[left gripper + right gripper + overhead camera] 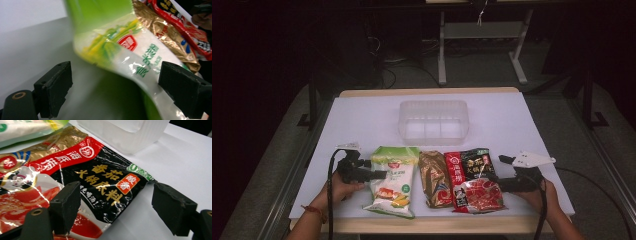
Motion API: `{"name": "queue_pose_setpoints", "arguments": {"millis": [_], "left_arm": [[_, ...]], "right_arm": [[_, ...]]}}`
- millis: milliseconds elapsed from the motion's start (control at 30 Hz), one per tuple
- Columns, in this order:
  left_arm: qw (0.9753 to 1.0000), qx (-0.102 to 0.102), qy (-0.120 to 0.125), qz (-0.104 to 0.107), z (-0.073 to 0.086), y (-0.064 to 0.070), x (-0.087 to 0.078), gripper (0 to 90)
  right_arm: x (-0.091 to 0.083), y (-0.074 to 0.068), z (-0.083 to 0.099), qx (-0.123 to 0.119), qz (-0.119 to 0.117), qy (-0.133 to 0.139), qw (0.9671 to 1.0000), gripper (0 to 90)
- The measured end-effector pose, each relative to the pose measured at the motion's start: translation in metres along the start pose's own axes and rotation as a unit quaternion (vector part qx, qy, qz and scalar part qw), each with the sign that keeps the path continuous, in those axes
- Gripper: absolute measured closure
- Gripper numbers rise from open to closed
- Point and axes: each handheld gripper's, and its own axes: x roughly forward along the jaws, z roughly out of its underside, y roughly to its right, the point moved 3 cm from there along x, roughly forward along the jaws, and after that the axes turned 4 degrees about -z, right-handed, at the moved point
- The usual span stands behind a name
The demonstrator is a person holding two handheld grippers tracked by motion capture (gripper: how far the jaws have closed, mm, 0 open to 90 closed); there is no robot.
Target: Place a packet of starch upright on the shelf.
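Three packets lie in a row at the table's front. A green and white packet (393, 180) is on the left, a gold one (434, 178) in the middle, a red and black one (474, 180) on the right. My left gripper (381, 174) is open at the green packet's left edge. In the left gripper view that green packet (125, 47) curves up between the spread jaws of my left gripper (117, 92). My right gripper (497, 184) is open at the red and black packet's right edge. The red and black packet's (100, 175) corner lies between the jaws of the right gripper (125, 210).
A clear plastic container (433, 120) stands behind the packets at the middle of the white table (512, 120), and it is close ahead in the right gripper view (130, 132). Bare table lies on both sides of it. Beyond the far edge stands a desk frame (442, 50).
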Motion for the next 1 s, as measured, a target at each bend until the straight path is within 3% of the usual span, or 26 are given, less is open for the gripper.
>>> {"name": "queue_pose_setpoints", "arguments": {"millis": [33, 100, 133, 200, 267, 367, 400, 433, 467, 567, 800, 900, 1000], "left_arm": [[1.0, 0.0, 0.0, 0.0, 0.0, 0.0, 0.0, 11.3], [0.9996, 0.003, -0.018, 0.023, -0.007, 0.005, 0.009, 11.4], [0.999, 0.011, -0.034, 0.028, -0.009, 0.008, 0.014, 12.4], [0.9968, 0.054, -0.056, 0.021, -0.012, 0.019, 0.024, 14.4], [0.9966, 0.056, -0.055, 0.023, -0.012, 0.021, 0.026, 13.7], [0.9971, 0.051, -0.049, 0.026, -0.013, 0.025, 0.031, 15.7], [0.9972, 0.04, -0.047, 0.042, -0.011, 0.024, 0.03, 22.5], [0.9972, 0.04, -0.047, 0.042, -0.011, 0.024, 0.03, 29.4], [0.9965, 0.024, -0.044, 0.067, -0.008, 0.022, 0.03, 34.6], [0.9956, 0.016, -0.053, 0.076, -0.007, 0.022, 0.029, 43.9], [0.996, 0.025, -0.045, 0.073, -0.009, 0.026, 0.024, 65.7], [0.9965, 0.024, -0.037, 0.07, -0.009, 0.029, 0.022, 71.2], [0.9975, 0.047, -0.02, 0.049, -0.01, 0.037, 0.016, 74.5]], "right_arm": [[0.0, 0.0, 0.0, 0.001, -0.003, 0.0, 1.0, 23.0], [0.001, 0.0, 0.0, 0.004, -0.006, -0.001, 1.0, 22.9], [0.001, -0.001, 0.001, 0.004, -0.009, -0.001, 1.0, 23.0], [0.002, -0.001, 0.001, 0.005, -0.011, -0.002, 0.9999, 23.0], [0.002, -0.002, 0.001, 0.004, -0.013, -0.004, 0.9999, 23.0], [0.001, -0.002, 0.001, 0.004, -0.015, -0.002, 0.9999, 23.3], [-0.001, -0.003, 0.001, 0.004, -0.016, -0.001, 0.9999, 23.4], [-0.001, -0.003, 0.001, 0.004, -0.016, -0.001, 0.9999, 23.4], [-0.001, -0.003, 0.002, 0.005, -0.018, -0.002, 0.9998, 23.4], [-0.003, -0.004, 0.003, 0.004, -0.018, -0.003, 0.9998, 23.6], [-0.004, -0.002, 0.004, 0.009, -0.013, -0.004, 0.9999, 24.2], [-0.004, -0.001, 0.005, 0.008, -0.009, -0.005, 0.9999, 26.6], [-0.006, -0.001, 0.004, 0.009, 0.005, 0.003, 0.9999, 26.7]]}}
